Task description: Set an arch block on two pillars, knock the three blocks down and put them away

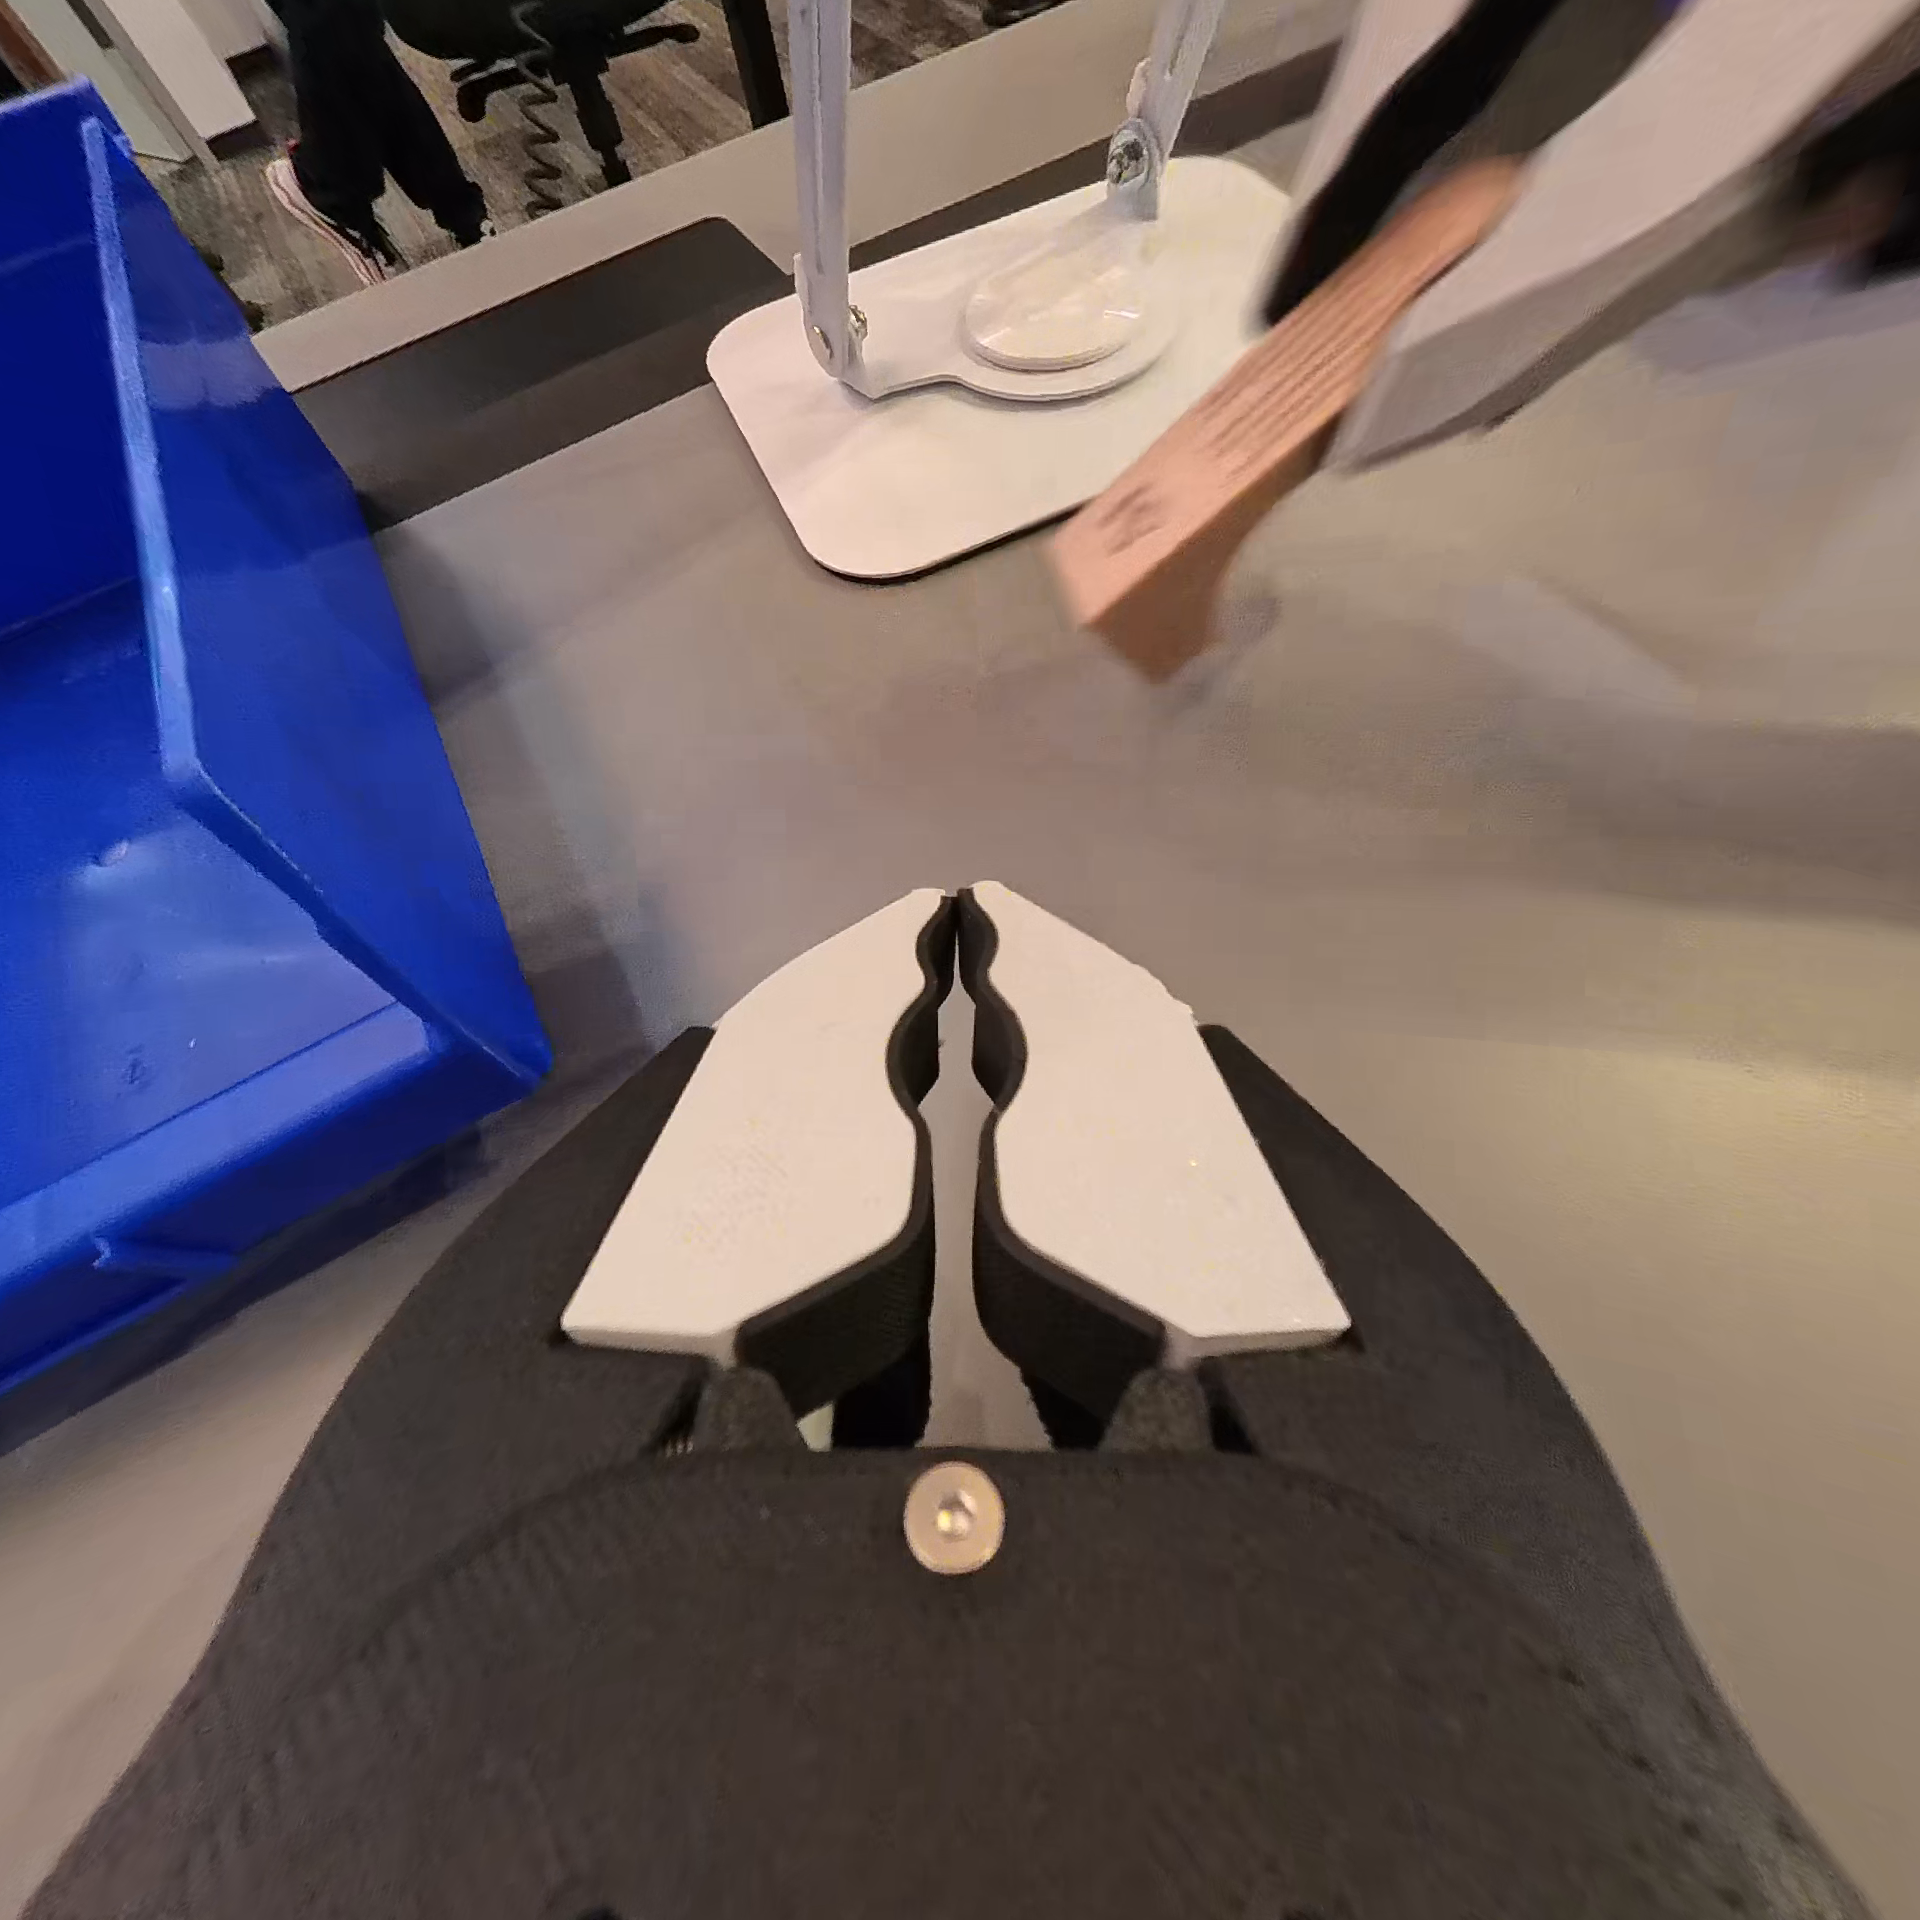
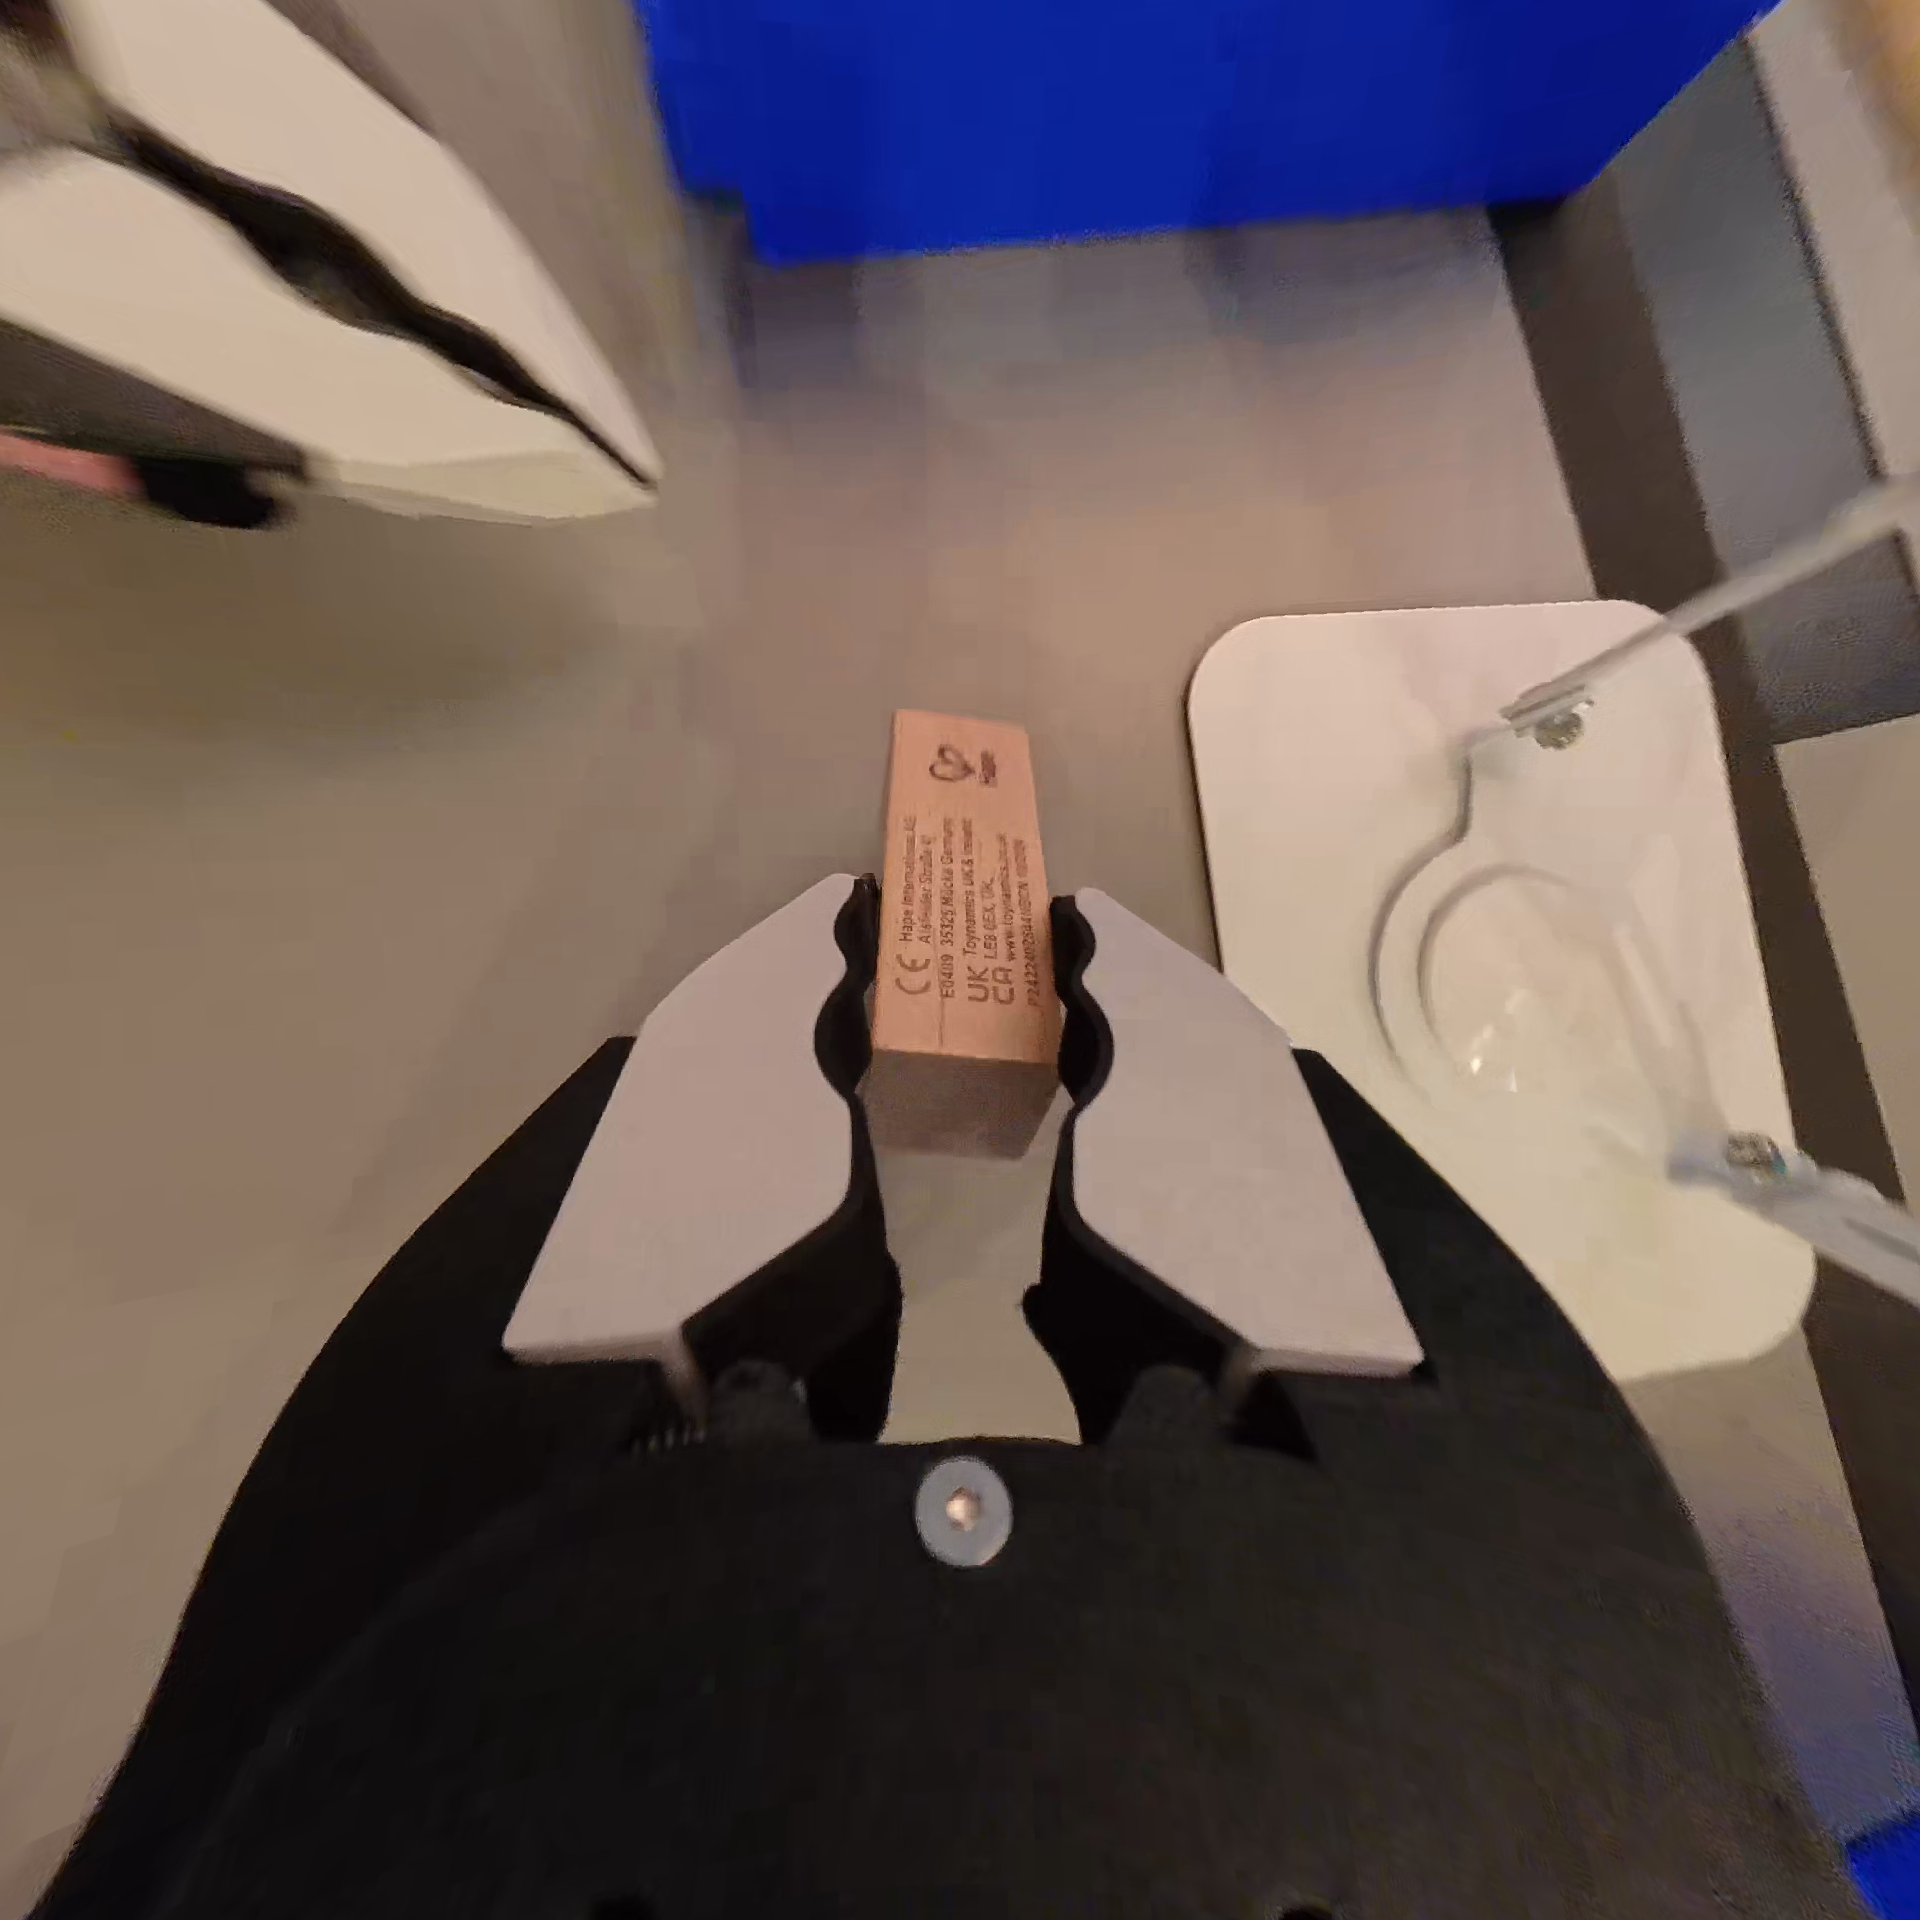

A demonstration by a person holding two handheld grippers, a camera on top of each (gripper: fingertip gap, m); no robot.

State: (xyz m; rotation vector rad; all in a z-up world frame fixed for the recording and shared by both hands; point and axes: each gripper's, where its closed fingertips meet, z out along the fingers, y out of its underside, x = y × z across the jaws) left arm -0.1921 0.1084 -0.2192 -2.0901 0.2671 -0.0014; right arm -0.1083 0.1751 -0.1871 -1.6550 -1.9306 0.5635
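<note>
In the left wrist view the left hand-held gripper (image 1: 957,902) is clenched on nothing, its tips meeting over the bare grey surface (image 1: 1351,1039); the blue bin (image 1: 239,790) sits just to its left; ahead and to its right, the right hand-held gripper (image 1: 1340,343) carries the wooden block (image 1: 1226,468) above the surface, with a white lamp base (image 1: 935,457) beyond.

In the right wrist view the right hand-held gripper (image 2: 961,904) grasps the wooden block (image 2: 961,914) by its two long sides, the far end jutting past the tips; it looks light, stiff and smooth, so a mid-length grip seems surest; the blue bin (image 2: 1143,125) lies straight ahead.
</note>
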